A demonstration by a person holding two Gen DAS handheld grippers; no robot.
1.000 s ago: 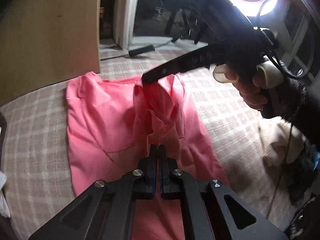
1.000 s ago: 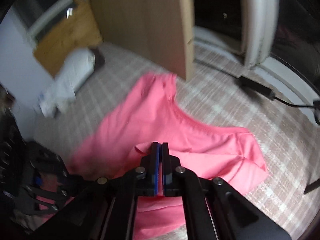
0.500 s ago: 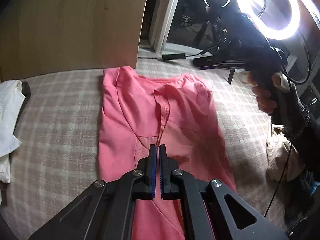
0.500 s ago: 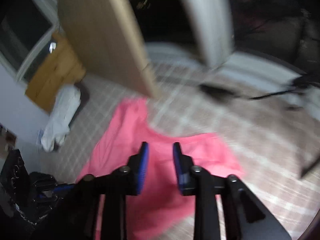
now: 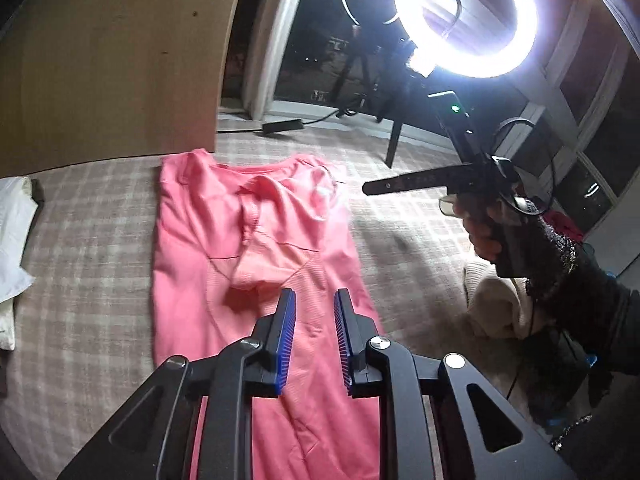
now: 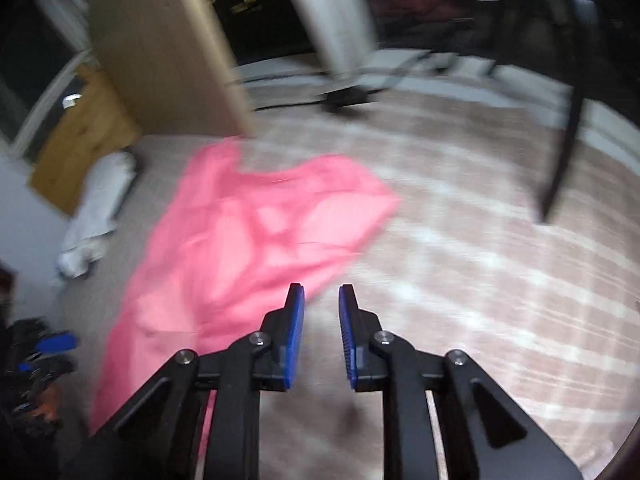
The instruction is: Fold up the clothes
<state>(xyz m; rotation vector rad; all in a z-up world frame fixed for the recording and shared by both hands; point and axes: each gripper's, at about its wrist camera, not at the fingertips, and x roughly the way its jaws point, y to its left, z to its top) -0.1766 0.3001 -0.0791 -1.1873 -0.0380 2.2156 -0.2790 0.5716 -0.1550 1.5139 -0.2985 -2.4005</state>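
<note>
While I hold both tools above the bed, the pink short-sleeved shirt (image 5: 256,264) lies lengthwise on the beige checked bedcover (image 5: 88,264), its collar end far from me and its sides turned in toward the middle, with a rumpled ridge running down the centre. My left gripper (image 5: 315,300) hangs over the near part of the shirt; its blue-padded fingers (image 5: 286,336) stand parted with pink cloth showing in the gap, gripping nothing. My right gripper (image 6: 321,300) is released too, the gap between its blue pads (image 6: 295,332) empty, and it sits above the bedcover just beside the shirt's right edge. That view is blurred, so I cannot tell finer folds there. From the left camera I see the right tool off to the right of the shirt, apart from it, held in a hand (image 5: 486,228) with a dark sleeve. A folded white cloth (image 5: 14,240) rests at the left edge, and a bright ring lamp (image 5: 466,16) glares at the far right.
</note>
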